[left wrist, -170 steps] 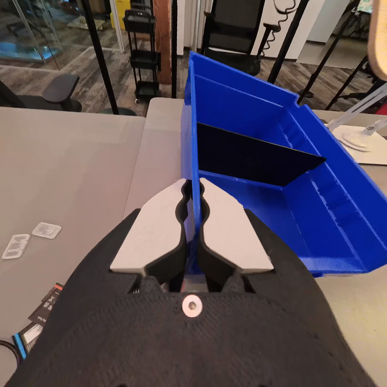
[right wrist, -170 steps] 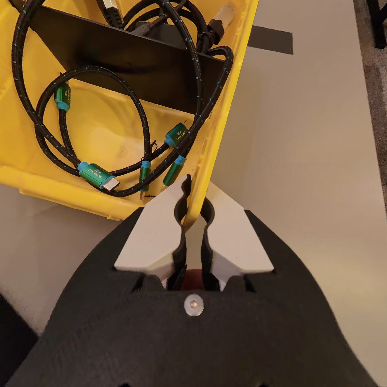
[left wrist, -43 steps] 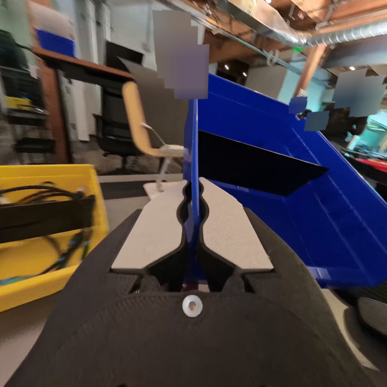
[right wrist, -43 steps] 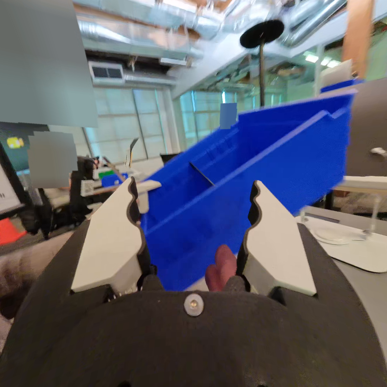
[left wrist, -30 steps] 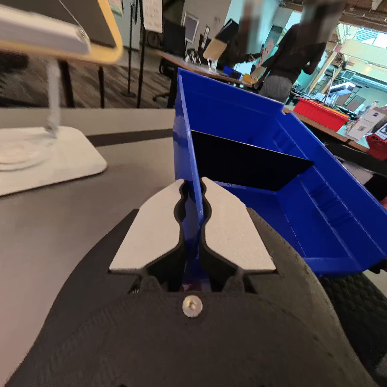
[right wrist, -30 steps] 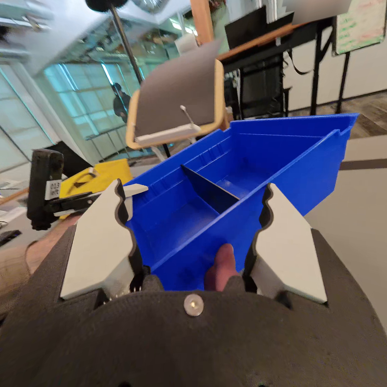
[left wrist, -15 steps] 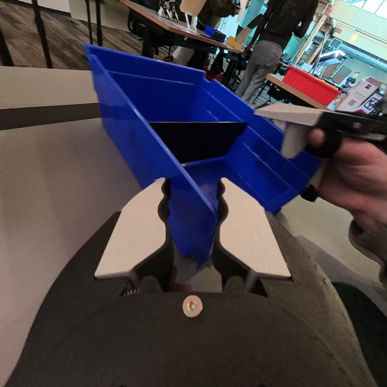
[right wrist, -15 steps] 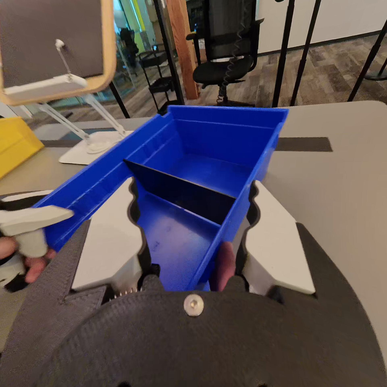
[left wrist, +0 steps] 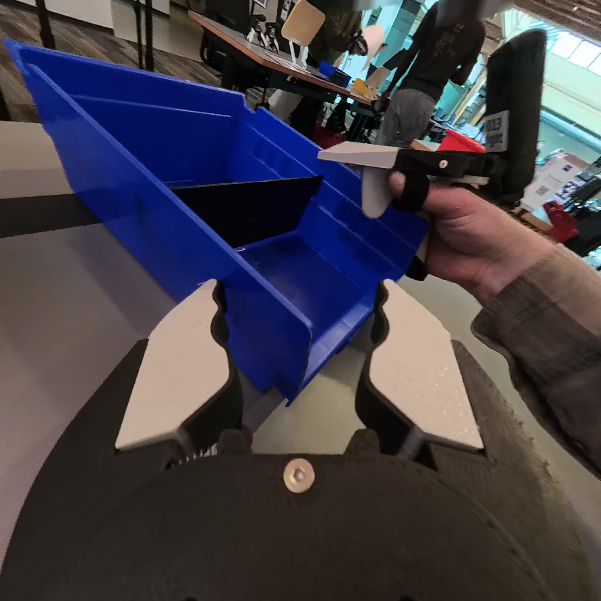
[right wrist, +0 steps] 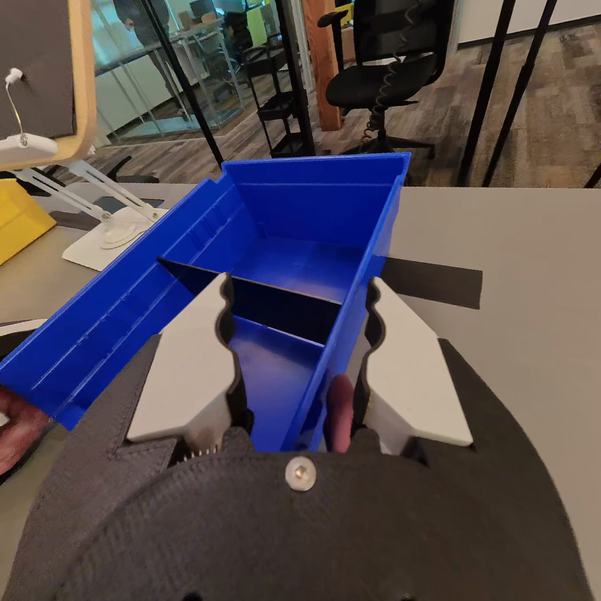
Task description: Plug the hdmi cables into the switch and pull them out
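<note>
An open office with black chairs and glass partitions lies behind the grey bench (right wrist: 487, 227), where a blue divided bin (right wrist: 292, 208) rests, both compartments bare. The left hand-held gripper (left wrist: 299, 325) is spread wide around the bin's near corner; the right hand-held gripper (right wrist: 300, 328) straddles the bin's right wall, jaws wide, gripping nothing. No HDMI cables or switch show; a yellow bin (right wrist: 19, 218) sits at the far left. To do this well, probably leave the blue bin flat and back both grippers off without nudging it.

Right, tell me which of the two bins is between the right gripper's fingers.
The blue bin, with the black divider: its side wall runs between the open right gripper. The yellow bin sits far off left.
</note>
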The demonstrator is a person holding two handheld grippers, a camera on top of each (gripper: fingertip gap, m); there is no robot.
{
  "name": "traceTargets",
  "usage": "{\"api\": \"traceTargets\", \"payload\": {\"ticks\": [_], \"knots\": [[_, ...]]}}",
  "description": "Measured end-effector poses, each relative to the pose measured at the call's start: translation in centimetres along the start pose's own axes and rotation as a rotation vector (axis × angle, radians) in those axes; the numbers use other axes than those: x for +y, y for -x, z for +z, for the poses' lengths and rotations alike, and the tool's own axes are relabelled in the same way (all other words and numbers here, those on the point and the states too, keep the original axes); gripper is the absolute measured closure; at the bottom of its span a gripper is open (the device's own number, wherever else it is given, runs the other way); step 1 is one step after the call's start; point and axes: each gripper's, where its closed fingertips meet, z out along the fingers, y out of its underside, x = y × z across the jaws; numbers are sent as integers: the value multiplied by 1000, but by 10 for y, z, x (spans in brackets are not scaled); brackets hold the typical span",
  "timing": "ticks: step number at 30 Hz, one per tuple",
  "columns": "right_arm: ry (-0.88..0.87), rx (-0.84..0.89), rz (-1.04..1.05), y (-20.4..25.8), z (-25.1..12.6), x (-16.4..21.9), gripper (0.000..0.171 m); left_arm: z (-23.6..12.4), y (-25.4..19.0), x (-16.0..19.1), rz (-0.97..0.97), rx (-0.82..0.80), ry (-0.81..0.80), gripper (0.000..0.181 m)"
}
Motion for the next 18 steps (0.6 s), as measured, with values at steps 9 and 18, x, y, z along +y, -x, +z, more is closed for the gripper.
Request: {"api": "traceTargets", "payload": {"ticks": [9, 18], "knots": [[-229, 218, -438, 65, -86, -102, 94, -90, -5, -66, 106, 48, -164, 87], [-404, -188, -667, 321, -45, -170, 112, -290, 67, -166, 469, -237, -469, 115]]}}
